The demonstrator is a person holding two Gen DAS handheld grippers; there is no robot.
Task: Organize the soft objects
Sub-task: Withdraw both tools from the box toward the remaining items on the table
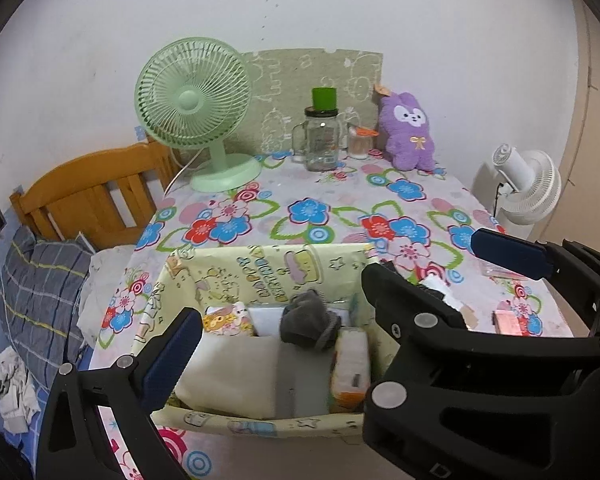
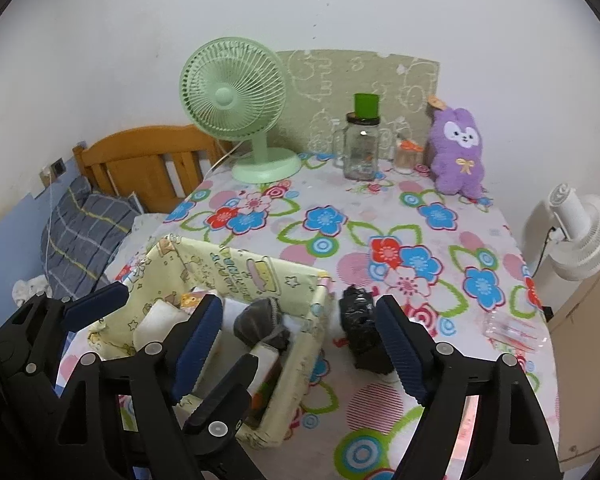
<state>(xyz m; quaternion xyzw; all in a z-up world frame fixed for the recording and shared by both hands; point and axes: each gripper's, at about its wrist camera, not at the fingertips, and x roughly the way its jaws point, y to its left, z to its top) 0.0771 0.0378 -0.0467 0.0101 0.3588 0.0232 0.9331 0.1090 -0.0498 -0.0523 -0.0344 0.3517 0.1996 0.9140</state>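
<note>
Yellow storage box (image 2: pixel 300 312): holds grey sock bundle (image 2: pixel 260 326), already sorted. Black crumpled bundle (image 2: pixel 360 332) lies just outside. Right gripper (image 2: pixel 300 344) wide, straddling both; left gripper (image 1: pixel 276 300) wide, empty, over box.

Left tool (image 1: pixel 276 344) spread wide; right tool (image 2: pixel 300 340) likewise agape, both side by side, empty

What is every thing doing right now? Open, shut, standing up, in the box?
Left gripper: open, empty, over the box.
Right gripper: open, empty.
Yellow box: open on top, holding soft things.
Grey sock bundle: inside the box.
Black bundle: on the tablecloth, outside the box.
Purple plush: upright against the wall.
Green fan: upright; spinning or not, cannot tell.
Glass jar: lid on.
</note>
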